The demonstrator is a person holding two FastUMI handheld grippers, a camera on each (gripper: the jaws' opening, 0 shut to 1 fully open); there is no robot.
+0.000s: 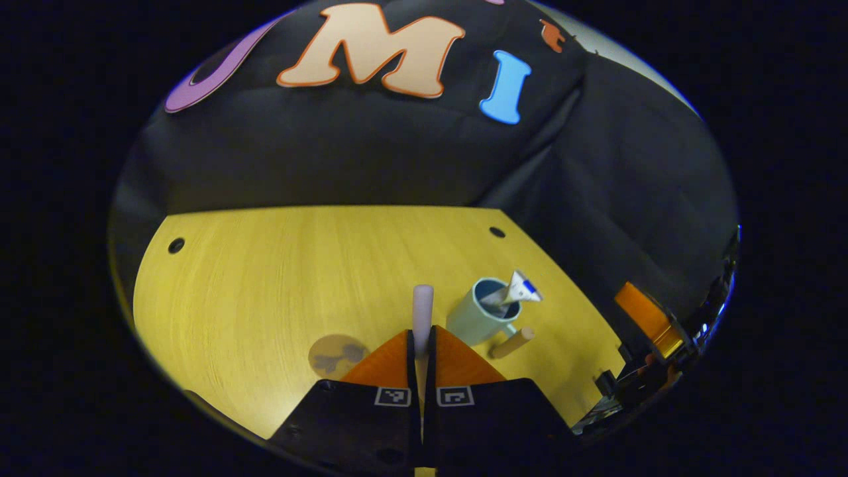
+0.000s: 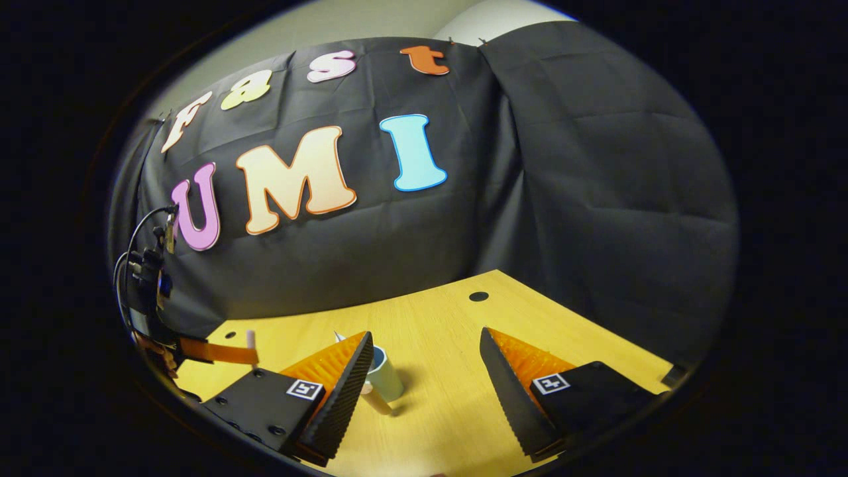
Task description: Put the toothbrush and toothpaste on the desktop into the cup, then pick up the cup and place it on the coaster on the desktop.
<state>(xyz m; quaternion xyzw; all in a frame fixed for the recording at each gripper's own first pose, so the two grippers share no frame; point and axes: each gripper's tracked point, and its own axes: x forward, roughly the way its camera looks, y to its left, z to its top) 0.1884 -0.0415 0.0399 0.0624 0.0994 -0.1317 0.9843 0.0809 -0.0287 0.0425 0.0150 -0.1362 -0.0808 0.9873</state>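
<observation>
My left gripper (image 1: pixel 421 339) is shut on a pale toothbrush (image 1: pixel 423 306), whose end sticks up past the fingertips above the table. Just to its right stands a light blue cup (image 1: pixel 476 319) with a wooden handle (image 1: pixel 511 342); a toothpaste tube (image 1: pixel 518 289) leans out of it. A round brown coaster (image 1: pixel 336 355) lies on the table left of my fingers. My right gripper (image 2: pixel 424 371) is open above the table, and its left finger partly hides the cup (image 2: pixel 388 375). In the right gripper view, the left gripper (image 2: pixel 225 353) holds the toothbrush (image 2: pixel 250 339) at far left.
The yellow wooden table (image 1: pixel 278 278) has small dark holes (image 1: pixel 176 245) near its back corners. Black cloth walls close off the back and right sides. The right gripper (image 1: pixel 646 318) shows at the right edge of the left gripper view, beyond the table's edge.
</observation>
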